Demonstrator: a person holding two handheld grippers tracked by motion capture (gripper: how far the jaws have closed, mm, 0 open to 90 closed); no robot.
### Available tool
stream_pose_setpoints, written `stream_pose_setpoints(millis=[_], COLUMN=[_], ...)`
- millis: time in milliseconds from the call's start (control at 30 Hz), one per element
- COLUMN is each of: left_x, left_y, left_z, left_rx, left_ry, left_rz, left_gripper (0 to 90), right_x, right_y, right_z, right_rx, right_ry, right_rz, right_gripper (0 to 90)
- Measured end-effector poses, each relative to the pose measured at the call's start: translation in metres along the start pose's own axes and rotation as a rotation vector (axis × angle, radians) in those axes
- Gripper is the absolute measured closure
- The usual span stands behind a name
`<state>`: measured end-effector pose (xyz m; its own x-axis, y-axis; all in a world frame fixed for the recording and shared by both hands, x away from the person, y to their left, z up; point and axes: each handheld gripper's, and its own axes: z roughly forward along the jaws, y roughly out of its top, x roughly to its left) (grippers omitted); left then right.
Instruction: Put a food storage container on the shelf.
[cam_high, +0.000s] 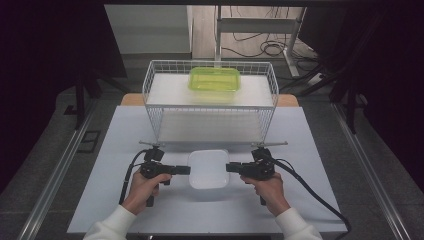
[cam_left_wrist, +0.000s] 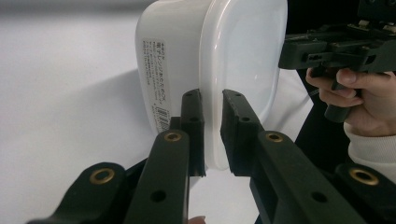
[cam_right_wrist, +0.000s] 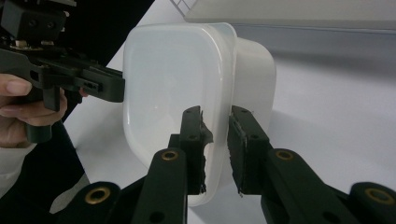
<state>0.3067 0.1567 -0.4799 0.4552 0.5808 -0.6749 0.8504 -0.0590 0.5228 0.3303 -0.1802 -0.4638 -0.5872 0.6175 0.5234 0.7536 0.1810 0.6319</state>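
A dim room with dark curtains at both sides surrounds a pale counter (cam_high: 100, 200), and cables lie on the floor behind it. At the far side of the counter stands a white wire rack (cam_high: 210, 100), and a green lidded box (cam_high: 214, 79) rests on its top shelf.

In front of the rack, near the middle of the counter, is a white plastic container (cam_high: 208, 169) with a translucent lid. It lies between the two grippers, which point toward each other from either side.

The left gripper (cam_high: 186, 170) comes in level from the container's left edge. In the left gripper view its jaws straddle the rim of the container (cam_left_wrist: 210, 70), one pad against the body side with the printed label, the other against the lid side; the jaws are clenched on that rim.

The right gripper (cam_high: 230, 168) meets the container's right edge. In the right gripper view its jaws pinch the edge of the container (cam_right_wrist: 177, 84) in the same way, one pad on the lid face and one on the body, gripping the rim tight. The opposite gripper shows beyond the container in each gripper view, held in a hand with a white sleeve.
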Motion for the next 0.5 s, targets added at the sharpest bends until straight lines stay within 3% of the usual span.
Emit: stream_pose_setpoints(millis=[500], left_x=[-0.012], left_y=[0.008], left_z=[-0.009], left_rx=[-0.017], left_ry=[0.011], left_rz=[0.043], left_gripper=[79.5], right_x=[0.007], right_y=[0.004], right_z=[-0.009], right_rx=[-0.031], right_ry=[0.015], right_rz=[-0.026], right_gripper=[75.2])
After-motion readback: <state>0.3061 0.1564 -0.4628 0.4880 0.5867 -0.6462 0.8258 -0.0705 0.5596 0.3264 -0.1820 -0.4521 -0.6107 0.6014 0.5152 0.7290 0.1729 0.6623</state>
